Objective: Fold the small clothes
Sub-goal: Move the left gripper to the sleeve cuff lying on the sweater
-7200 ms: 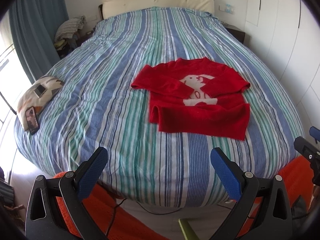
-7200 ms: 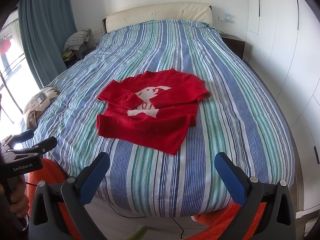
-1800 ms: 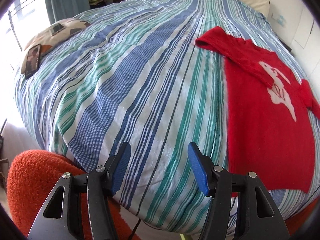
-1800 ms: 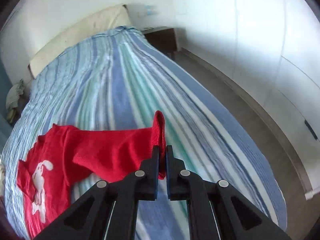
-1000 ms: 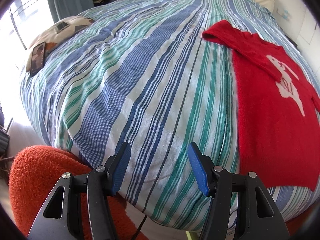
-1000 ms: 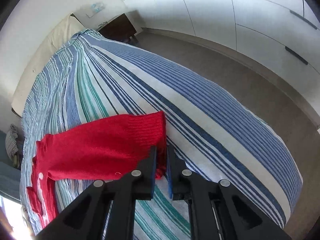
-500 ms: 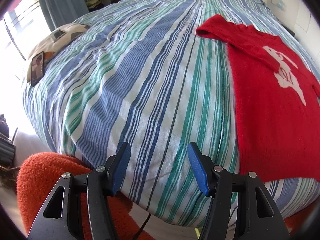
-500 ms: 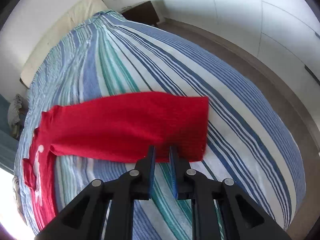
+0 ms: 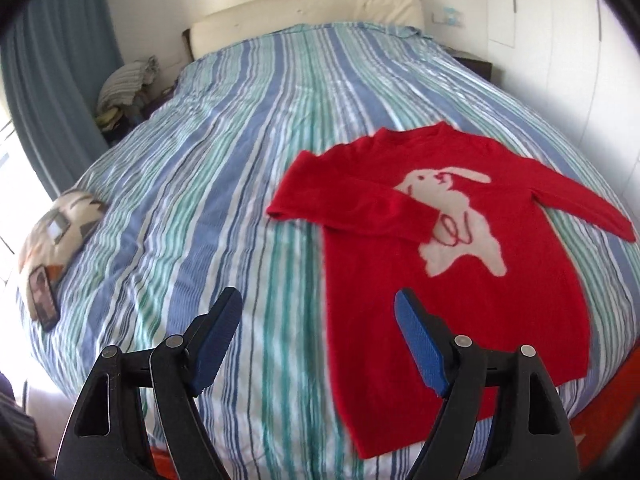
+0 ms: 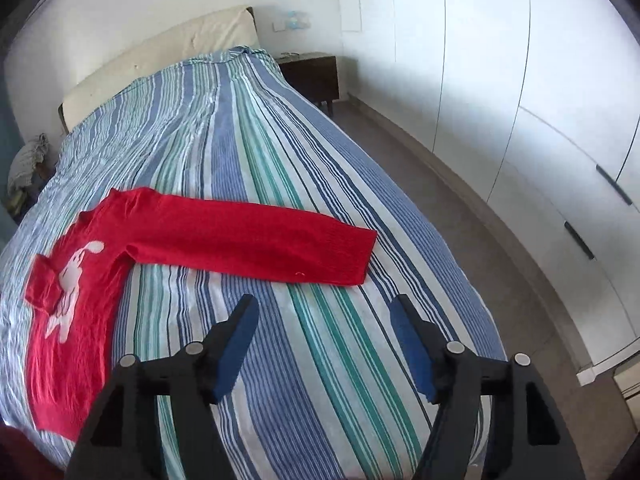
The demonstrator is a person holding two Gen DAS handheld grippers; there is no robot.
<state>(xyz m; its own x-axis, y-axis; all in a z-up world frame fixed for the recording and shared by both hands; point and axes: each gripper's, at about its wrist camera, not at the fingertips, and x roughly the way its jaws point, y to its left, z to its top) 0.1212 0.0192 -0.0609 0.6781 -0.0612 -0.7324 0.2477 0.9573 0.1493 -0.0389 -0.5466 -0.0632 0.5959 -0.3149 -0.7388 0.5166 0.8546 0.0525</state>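
Red sweater [image 9: 452,248] flat on striped bed [image 9: 224,184].
Left gripper [image 9: 318,322] and right gripper [image 10: 324,322]: jaws spread wide, empty; one sleeve [image 10: 256,248] extended, other folded across chest.

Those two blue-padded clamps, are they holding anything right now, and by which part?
Nothing is held. The left gripper and right gripper both stand open above the striped bed; the red knitted rabbit sweater lies free.
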